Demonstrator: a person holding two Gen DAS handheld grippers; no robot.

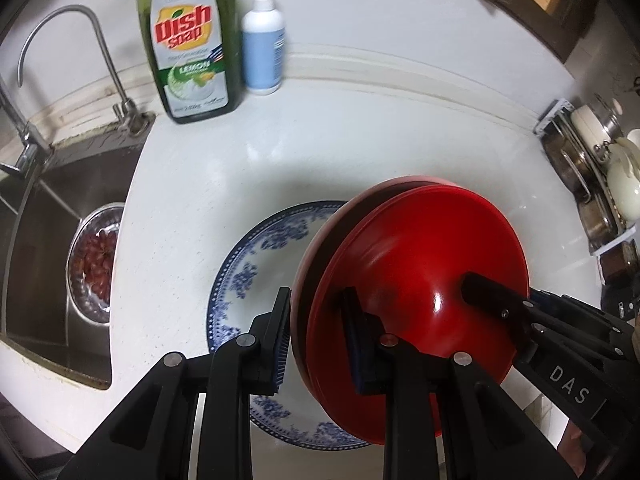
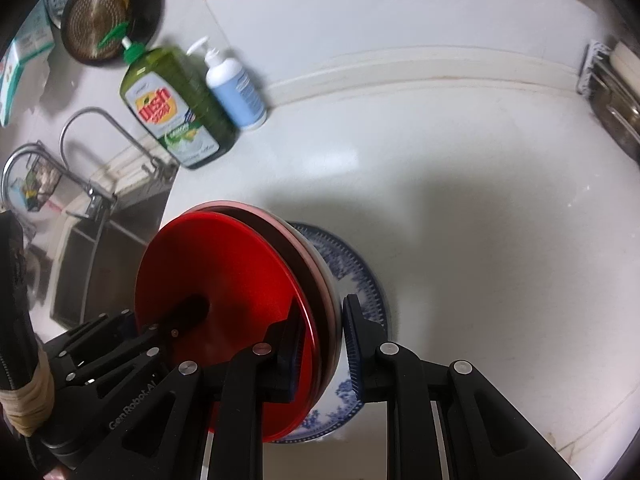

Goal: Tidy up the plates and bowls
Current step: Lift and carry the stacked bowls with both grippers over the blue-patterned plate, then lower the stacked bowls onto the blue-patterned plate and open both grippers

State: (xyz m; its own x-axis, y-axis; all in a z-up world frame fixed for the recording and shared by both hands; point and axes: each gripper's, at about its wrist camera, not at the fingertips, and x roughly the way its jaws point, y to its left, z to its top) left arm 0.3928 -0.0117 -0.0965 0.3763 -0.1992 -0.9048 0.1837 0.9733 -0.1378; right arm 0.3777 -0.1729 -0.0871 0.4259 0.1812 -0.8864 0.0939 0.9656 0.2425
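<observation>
Red plates: two nested red plates (image 1: 416,264), a glossy red one in a paler pinkish one, held on edge and tilted above the counter, near the middle of both views.
Left gripper: the left gripper (image 1: 316,344) straddles the stack's rim at 6 o'clock, one pad on the red face, the other beside the pink back; whether that pad touches is unclear.
Right gripper: the right gripper (image 2: 322,350) stands astride the opposite rim, inner pad on the red face, outer pad just off the back, a gap showing.
Blue-and-white plate: a blue-and-white patterned plate (image 1: 256,264) lies flat on the counter directly beneath the red pair.
Counter: white countertop (image 1: 320,140).
Bottles: Dish Soap lemon bottle (image 1: 188,40) at 11 o'clock, a white-and-blue pump bottle (image 1: 264,48) just beside it.
Sink: steel sink (image 1: 48,216) at 9 o'clock, holding a colander of red fruit (image 1: 94,264); faucet (image 1: 72,52) behind.
Rack: dish rack with pots (image 1: 592,172) at 3 o'clock.
</observation>
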